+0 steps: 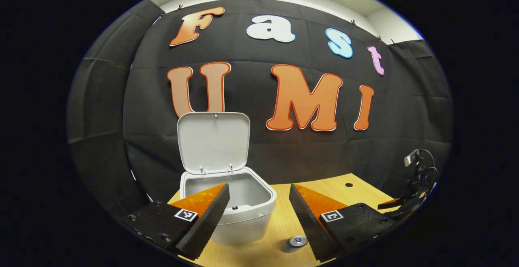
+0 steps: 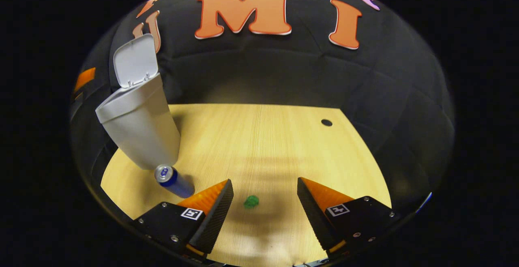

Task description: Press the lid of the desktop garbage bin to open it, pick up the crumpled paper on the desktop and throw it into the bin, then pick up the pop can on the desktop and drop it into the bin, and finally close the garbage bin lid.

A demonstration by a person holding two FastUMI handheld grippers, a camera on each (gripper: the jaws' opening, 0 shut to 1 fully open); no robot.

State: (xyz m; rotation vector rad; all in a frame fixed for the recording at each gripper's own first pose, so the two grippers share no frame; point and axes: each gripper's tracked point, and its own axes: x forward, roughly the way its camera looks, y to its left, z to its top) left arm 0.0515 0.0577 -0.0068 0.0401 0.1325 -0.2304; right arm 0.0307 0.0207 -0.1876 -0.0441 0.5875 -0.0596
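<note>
Now you are working the second step: the lid (image 1: 213, 141) is standing upright behind the mouth of the bin (image 1: 243, 212), so the press is done and the crumpled paper is next. Largest first, the desktop (image 2: 263, 137) is spreading ahead of both pairs of fingers. In the left gripper view the bin is sitting just beyond the left gripper (image 1: 259, 214), overlapped by its left-hand finger, interior exposed. In the right gripper view the same bin is leaning well off to the left, beyond the left-hand finger. The pop can (image 2: 172, 181) is standing just beside the bin's base and near the tip of that finger; in the left gripper view its top is peeking out beside the right-hand finger. Smallest, the crumpled paper (image 2: 251, 201) is lying on the wood between the fingers of the right gripper (image 2: 265, 202), slightly nearer the left-hand one.

Both grippers are spread wide and holding nothing. Your right gripper is tilting steeply down over the desktop, apparently above the paper rather than touching it; your left is pointing level at the bin.

To do the step well, you are best lowering the right gripper straight down with the paper centred in the gap, keeping the left-hand finger clear of the can, then closing gently, since so small a wad may slip sideways.
</note>
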